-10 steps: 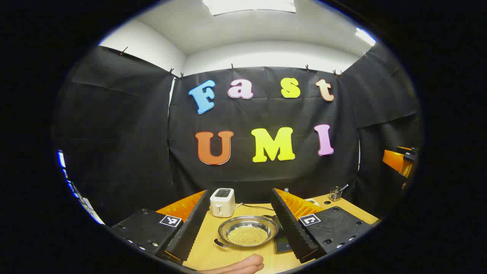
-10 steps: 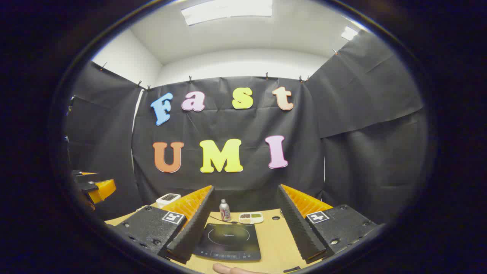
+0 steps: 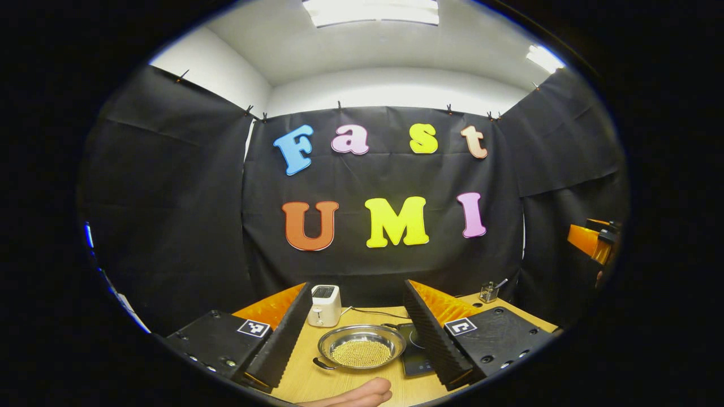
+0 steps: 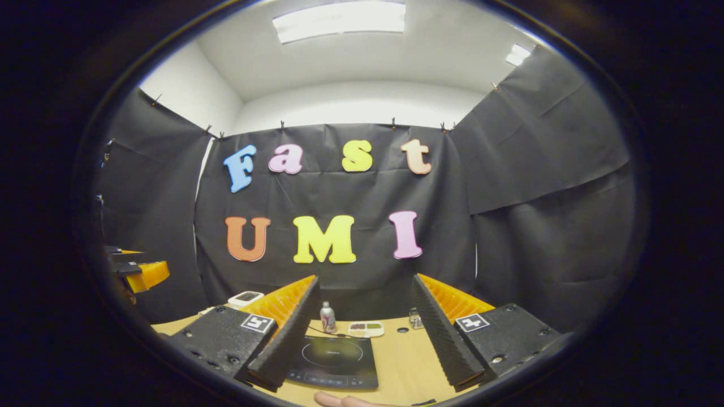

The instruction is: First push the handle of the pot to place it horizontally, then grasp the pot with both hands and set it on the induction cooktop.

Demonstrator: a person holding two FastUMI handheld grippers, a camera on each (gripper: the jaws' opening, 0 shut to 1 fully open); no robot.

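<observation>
Both tools are hovering above the wooden table (image 3: 317, 384), jaws spread wide and gripping nothing. In the left gripper view, the left gripper (image 3: 357, 316) is framing the pot (image 3: 361, 346), a shallow steel pan with pale grains inside, lying flat on the table between the two fingers. One dark handle (image 3: 322, 364) is poking out at about 7 o'clock from the rim; another dark stub is showing at about 1 o'clock, so the handles are sitting on a diagonal, not level across. A white toaster (image 3: 324, 305) is standing just behind the pot at 11 o'clock, and the induction cooktop (image 3: 417, 355) is lying just beside the pot at 3 o'clock. In the right gripper view, the right gripper (image 4: 365, 322) is looking down on the same cooktop (image 4: 332, 357), bare on top, with a small bottle (image 4: 326, 317) behind it. The first step is likely not begun: nothing is touching the pot. The next move probably calls for lowering one finger beside the near handle and nudging it sideways, gently, so the grains are not spilling.
</observation>
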